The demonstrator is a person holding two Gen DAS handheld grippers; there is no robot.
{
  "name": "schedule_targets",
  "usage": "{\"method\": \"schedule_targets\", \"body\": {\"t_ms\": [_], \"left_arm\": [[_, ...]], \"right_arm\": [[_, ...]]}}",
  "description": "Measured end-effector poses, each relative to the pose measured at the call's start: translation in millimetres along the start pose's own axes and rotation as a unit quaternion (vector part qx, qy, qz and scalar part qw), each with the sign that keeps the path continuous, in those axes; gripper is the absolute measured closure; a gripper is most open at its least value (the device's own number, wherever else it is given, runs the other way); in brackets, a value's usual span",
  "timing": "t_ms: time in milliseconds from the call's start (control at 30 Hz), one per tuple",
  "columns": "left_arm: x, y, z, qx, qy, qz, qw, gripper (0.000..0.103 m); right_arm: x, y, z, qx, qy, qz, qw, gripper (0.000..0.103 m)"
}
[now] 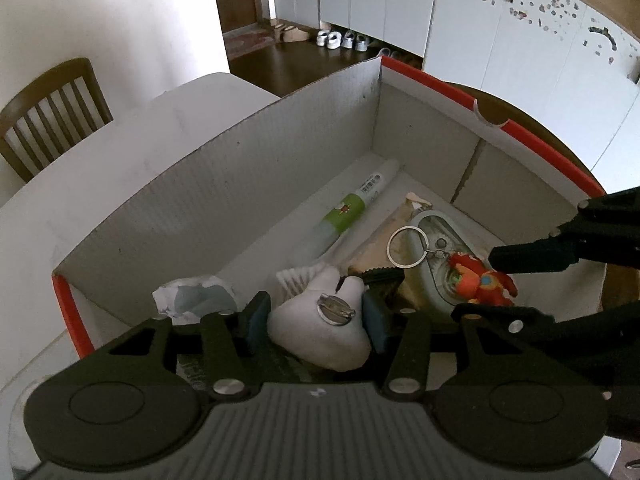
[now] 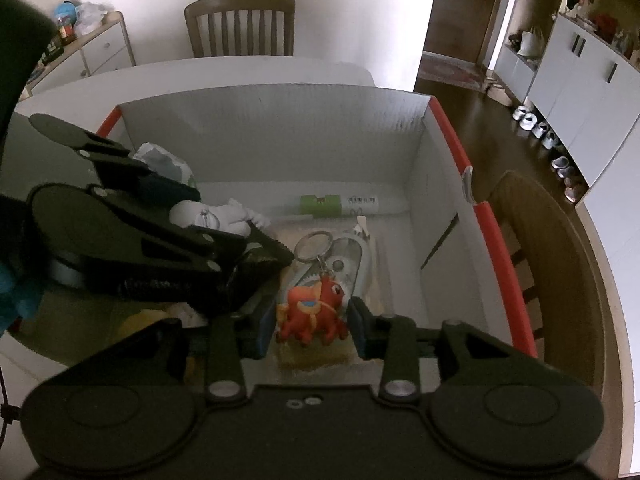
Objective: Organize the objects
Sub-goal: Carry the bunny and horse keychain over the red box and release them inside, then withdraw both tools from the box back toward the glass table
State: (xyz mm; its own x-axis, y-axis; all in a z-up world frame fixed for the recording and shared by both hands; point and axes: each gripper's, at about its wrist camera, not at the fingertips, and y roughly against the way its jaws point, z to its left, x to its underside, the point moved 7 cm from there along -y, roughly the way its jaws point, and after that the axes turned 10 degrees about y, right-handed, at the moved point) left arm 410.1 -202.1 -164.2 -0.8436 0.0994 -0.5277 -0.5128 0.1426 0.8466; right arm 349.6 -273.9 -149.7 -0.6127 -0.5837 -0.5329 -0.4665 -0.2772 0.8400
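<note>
The tall white cardboard box with a red rim [image 1: 440, 76] is sitting on a white table [image 1: 120, 160], and both grippers are reaching down into it.

Near the box's left wall a crumpled ball of white paper [image 1: 192, 296] is lying. Just beside it, the left gripper [image 1: 316, 308] is squeezing a soft white stuffed toy with a round metal pin on its back [image 1: 320, 340]. If the toy is dropped here, it could be rolling onto the paper, or the pin could be catching on something.

Along the far wall a green and white tube [image 1: 344, 216] is lying.

Toward the right wall, the right gripper [image 2: 312, 330] is sitting around a red-orange rubber animal on a silver key ring [image 2: 308, 308]. Its pads are right against the animal, but it is hard to tell if they are pressing. The ring is resting on a grey oval case [image 2: 352, 264] and could be hooking it.

The two grippers are very near each other and could be bumping.
</note>
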Motion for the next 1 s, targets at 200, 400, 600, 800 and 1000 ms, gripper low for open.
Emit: {"method": "schedule_targets", "body": {"t_ms": [200, 400, 600, 800, 1000], "left_arm": [[0, 2, 0, 0.001, 0.003, -0.008, 1.0000, 0.038], [2, 11, 1, 0.000, 0.014, -0.020, 0.9997, 0.038], [1, 30, -1, 0.009, 0.016, -0.040, 0.9990, 0.038], [1, 53, -1, 0.021, 0.021, -0.062, 0.9977, 0.036], [0, 76, 3, 0.019, 0.027, -0.092, 0.9952, 0.028]], "right_arm": [[5, 6, -4, -0.011, -0.015, -0.004, 1.000, 0.058], [5, 19, -9, -0.008, -0.034, -0.024, 0.999, 0.052], [2, 32, -7, -0.012, -0.037, -0.039, 0.998, 0.052], [-1, 47, -1, -0.007, -0.029, -0.057, 0.998, 0.042], [-5, 61, 8, -0.005, -0.019, -0.075, 0.997, 0.036]]}}
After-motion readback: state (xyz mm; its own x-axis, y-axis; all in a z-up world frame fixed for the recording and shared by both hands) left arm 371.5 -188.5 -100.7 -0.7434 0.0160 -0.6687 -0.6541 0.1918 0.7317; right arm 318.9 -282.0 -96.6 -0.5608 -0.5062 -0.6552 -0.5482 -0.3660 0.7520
